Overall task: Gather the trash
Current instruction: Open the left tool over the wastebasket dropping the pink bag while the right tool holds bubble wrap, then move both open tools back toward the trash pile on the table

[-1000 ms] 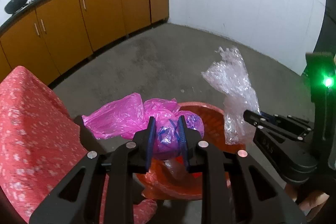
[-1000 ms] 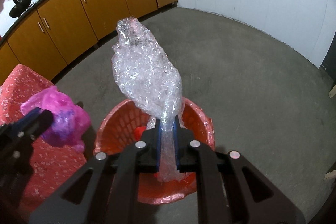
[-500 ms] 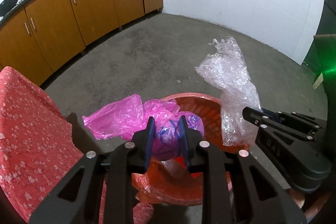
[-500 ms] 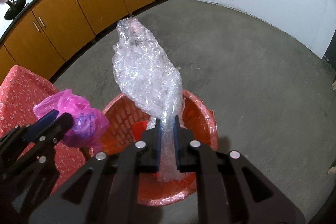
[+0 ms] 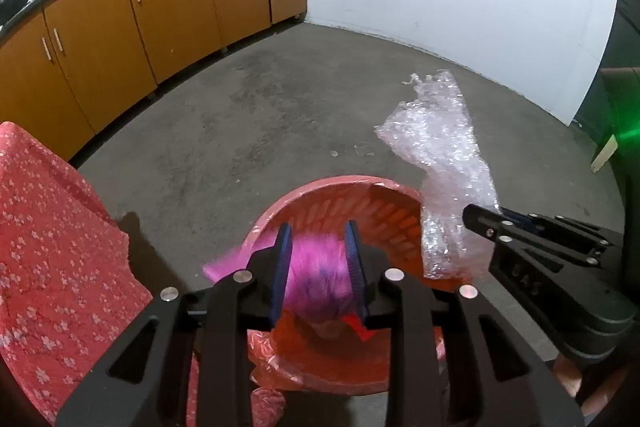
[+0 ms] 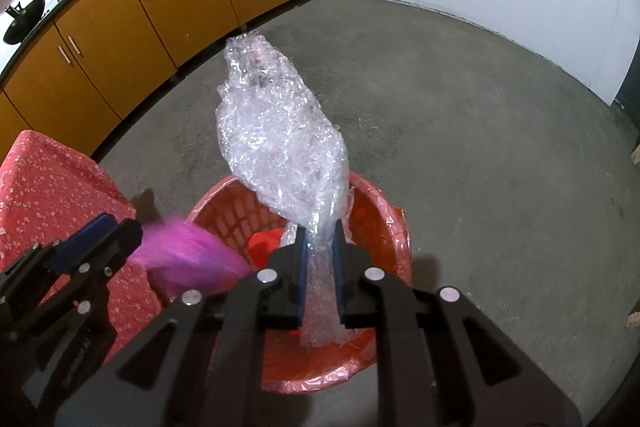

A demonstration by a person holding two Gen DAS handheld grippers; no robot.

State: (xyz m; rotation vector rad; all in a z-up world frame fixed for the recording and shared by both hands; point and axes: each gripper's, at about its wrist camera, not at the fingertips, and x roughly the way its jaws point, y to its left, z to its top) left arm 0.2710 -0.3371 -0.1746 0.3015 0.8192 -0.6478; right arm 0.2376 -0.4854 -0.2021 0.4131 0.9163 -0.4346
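Grey concrete floor (image 6: 460, 115) runs to orange cabinets (image 5: 160, 27) along the wall. Below me I see the red basket (image 6: 380, 223) beside a red flowered cloth (image 5: 52, 247). My left gripper (image 5: 316, 267) is opening its jaws; the blurred pink plastic bag (image 5: 316, 267) sits between them over the basket. My right gripper (image 6: 320, 267) pinches the clear crumpled plastic wrap (image 6: 276, 135) narrowly, holding it above the basket.

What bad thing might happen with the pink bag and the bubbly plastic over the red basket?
The left tongs are opening; the blurred pink plastic bag sits near the red plastic basket's near rim and might slide outside. The tall crumpled clear bubble wrap in the right tongs towers above the rim, so it may topple out once released.
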